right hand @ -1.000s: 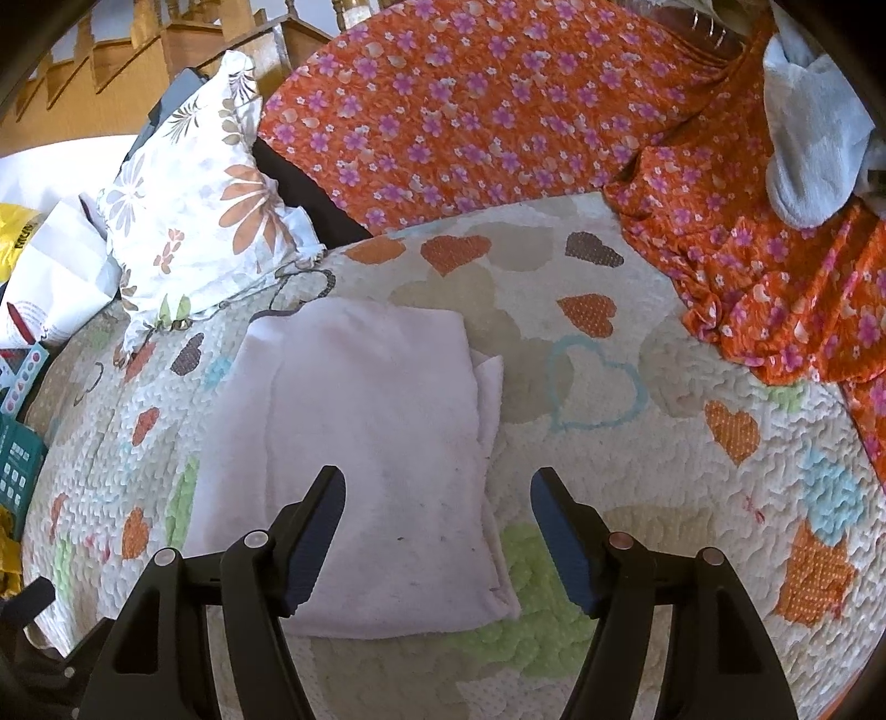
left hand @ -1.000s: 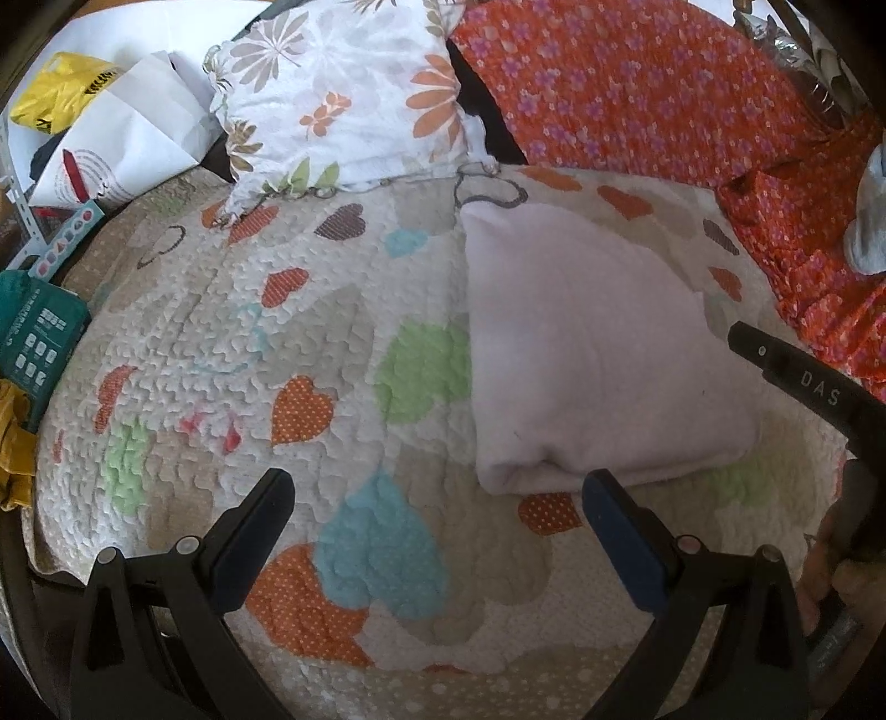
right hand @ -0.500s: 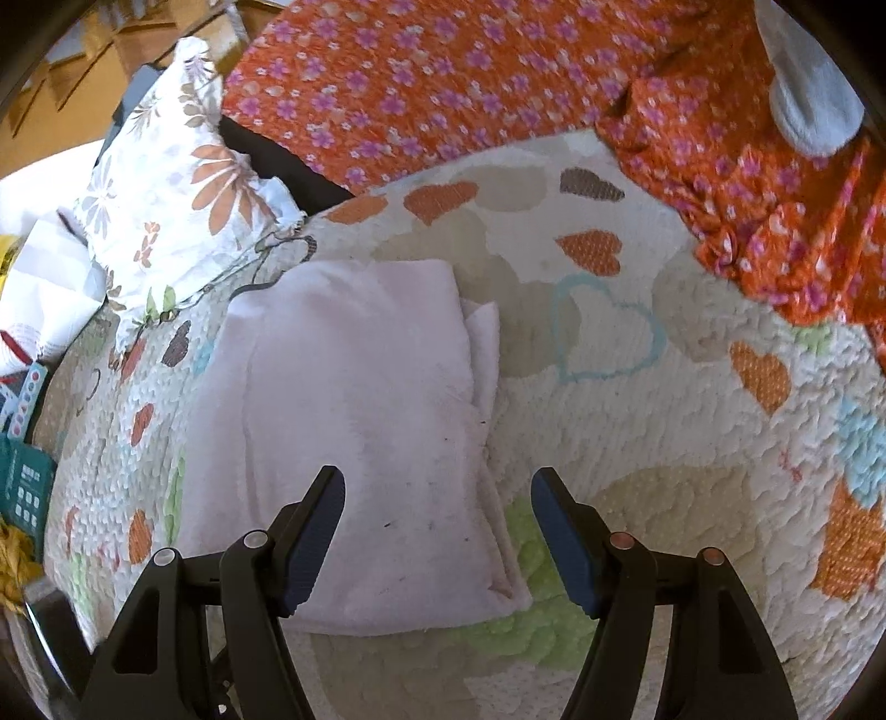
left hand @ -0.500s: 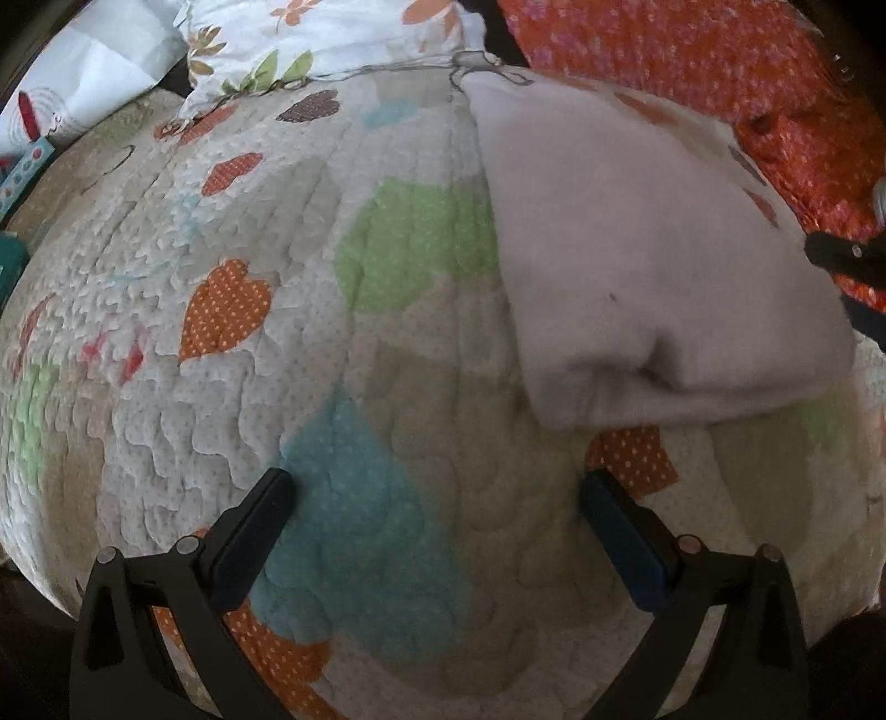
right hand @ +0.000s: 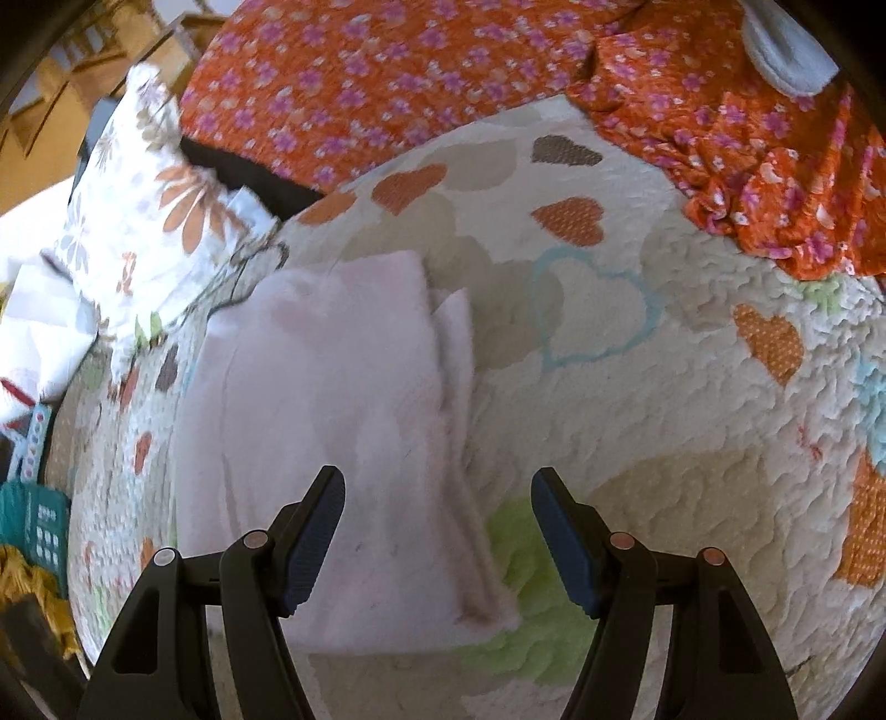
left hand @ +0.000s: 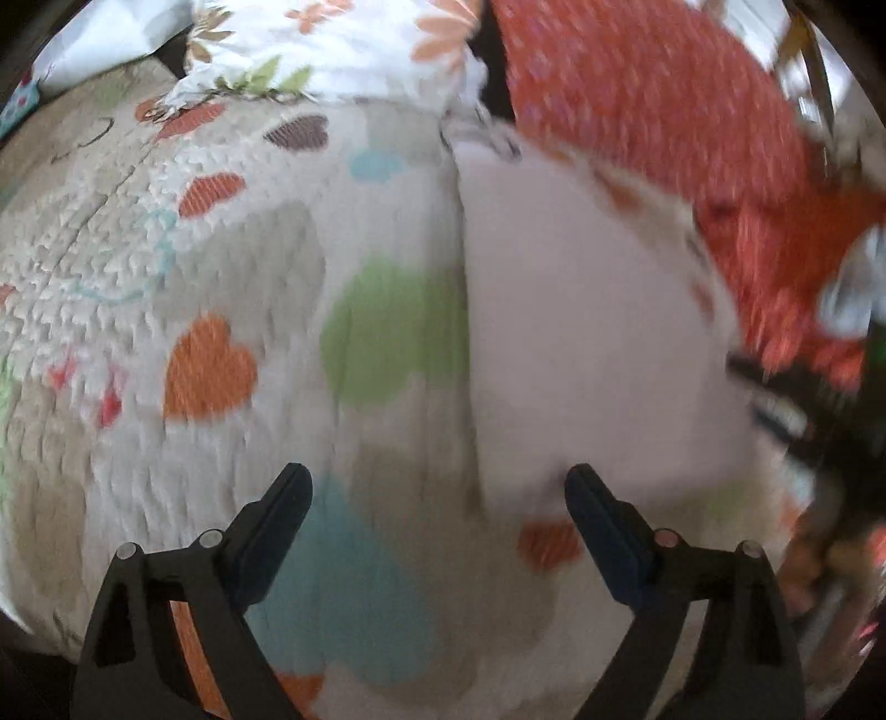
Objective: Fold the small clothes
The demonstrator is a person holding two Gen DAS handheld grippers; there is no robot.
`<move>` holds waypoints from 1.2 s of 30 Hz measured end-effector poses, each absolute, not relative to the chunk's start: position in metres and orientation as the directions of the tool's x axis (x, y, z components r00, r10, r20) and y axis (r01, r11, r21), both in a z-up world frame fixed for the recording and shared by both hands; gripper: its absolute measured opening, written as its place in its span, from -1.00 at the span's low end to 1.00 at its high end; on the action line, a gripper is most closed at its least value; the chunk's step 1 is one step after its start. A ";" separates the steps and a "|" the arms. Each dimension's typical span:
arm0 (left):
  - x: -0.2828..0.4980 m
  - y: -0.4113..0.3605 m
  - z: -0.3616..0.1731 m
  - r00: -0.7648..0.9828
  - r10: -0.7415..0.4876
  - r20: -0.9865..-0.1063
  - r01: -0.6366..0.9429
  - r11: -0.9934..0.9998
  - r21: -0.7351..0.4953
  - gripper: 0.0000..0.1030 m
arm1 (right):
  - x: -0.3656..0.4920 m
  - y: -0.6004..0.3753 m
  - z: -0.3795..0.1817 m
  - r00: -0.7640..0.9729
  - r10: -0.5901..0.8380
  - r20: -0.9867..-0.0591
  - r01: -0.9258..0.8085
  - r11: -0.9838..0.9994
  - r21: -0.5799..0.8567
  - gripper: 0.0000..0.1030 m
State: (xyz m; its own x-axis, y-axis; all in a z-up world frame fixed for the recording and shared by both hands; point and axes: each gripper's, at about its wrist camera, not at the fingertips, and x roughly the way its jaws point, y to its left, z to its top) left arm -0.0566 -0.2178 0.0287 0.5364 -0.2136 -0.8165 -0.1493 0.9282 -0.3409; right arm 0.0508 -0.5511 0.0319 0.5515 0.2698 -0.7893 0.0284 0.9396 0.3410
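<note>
With both sets of jaws spread wide and empty above the folded pale-pink cloth (right hand: 332,421) on the heart-patterned quilted bed cover (right hand: 664,443), risks pinching only its top layer and spoiling the fold.

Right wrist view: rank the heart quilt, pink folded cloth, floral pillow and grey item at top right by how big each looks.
1. heart quilt, fills most of the frame.
2. pink folded cloth, enlarged by sitting nearest the camera.
3. floral pillow.
4. grey item, cut off by the frame edge, so its true size is unsure.
</note>
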 end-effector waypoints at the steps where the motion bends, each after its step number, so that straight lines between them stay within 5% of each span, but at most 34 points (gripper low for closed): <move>1: -0.045 -0.213 0.029 0.530 -0.241 -0.813 -0.150 0.917 -0.370 0.79 | 0.059 -0.554 0.034 0.549 0.285 -0.786 0.022 0.935 0.354 0.45; 7: 0.039 -0.211 0.003 0.465 -0.470 -0.750 -0.082 0.821 -0.565 0.87 | 0.116 -0.548 0.026 0.496 0.427 -0.756 -0.070 0.887 0.456 0.45; 11: 0.055 -0.230 0.002 0.472 -0.452 -0.757 -0.041 0.846 -0.531 0.97 | 0.144 -0.532 -0.012 0.426 0.492 -0.759 -0.053 0.852 0.522 0.35; 12: 0.054 -0.231 0.005 0.480 -0.451 -0.752 -0.029 0.849 -0.528 0.53 | 0.143 -0.529 -0.011 0.448 0.492 -0.747 -0.052 0.848 0.527 0.24; 13: 0.056 -0.230 0.006 0.465 -0.494 -0.735 -0.001 0.829 -0.559 -0.34 | 0.144 -0.526 -0.011 0.436 0.522 -0.733 -0.060 0.830 0.555 -0.31; 14: 0.058 -0.227 0.007 0.450 -0.502 -0.739 -0.006 0.825 -0.565 -0.33 | 0.145 -0.521 -0.008 0.414 0.564 -0.714 -0.065 0.801 0.595 -0.52; 16: 0.059 -0.221 0.012 0.450 -0.503 -0.738 -0.019 0.820 -0.571 -0.38 | 0.140 -0.511 0.005 0.434 0.564 -0.702 -0.097 0.804 0.586 -0.62; 23: 0.061 -0.222 0.067 0.494 -0.408 -0.768 0.028 0.890 -0.455 -0.37 | 0.126 -0.506 0.061 0.487 0.684 -0.544 -0.224 0.699 0.679 -0.83; 25: 0.064 -0.224 0.061 0.470 -0.338 -0.815 -0.008 0.922 -0.387 -0.16 | 0.125 -0.505 0.061 0.519 0.603 -0.606 -0.195 0.774 0.603 -0.82; 28: 0.058 -0.227 0.044 0.434 -0.196 -0.879 -0.042 0.971 -0.237 -0.14 | 0.126 -0.505 0.051 0.575 0.347 -0.741 -0.103 0.929 0.355 -0.79; 34: 0.028 -0.196 0.048 0.496 -0.176 -0.850 -0.123 0.955 -0.269 0.37 | 0.109 -0.504 0.064 0.595 0.444 -0.670 -0.173 0.885 0.433 -0.78; 36: 0.022 -0.187 0.051 0.531 -0.147 -0.835 -0.147 0.954 -0.261 0.40 | 0.105 -0.490 0.065 0.577 0.479 -0.661 -0.230 0.872 0.431 -0.78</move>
State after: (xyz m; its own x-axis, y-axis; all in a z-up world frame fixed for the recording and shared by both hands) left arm 0.0218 -0.1871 0.0513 0.5305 -0.1468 -0.8349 -0.1469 0.9541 -0.2611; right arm 0.1053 -0.4899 0.0650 0.5772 0.4792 -0.6612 -0.2302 0.8723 0.4313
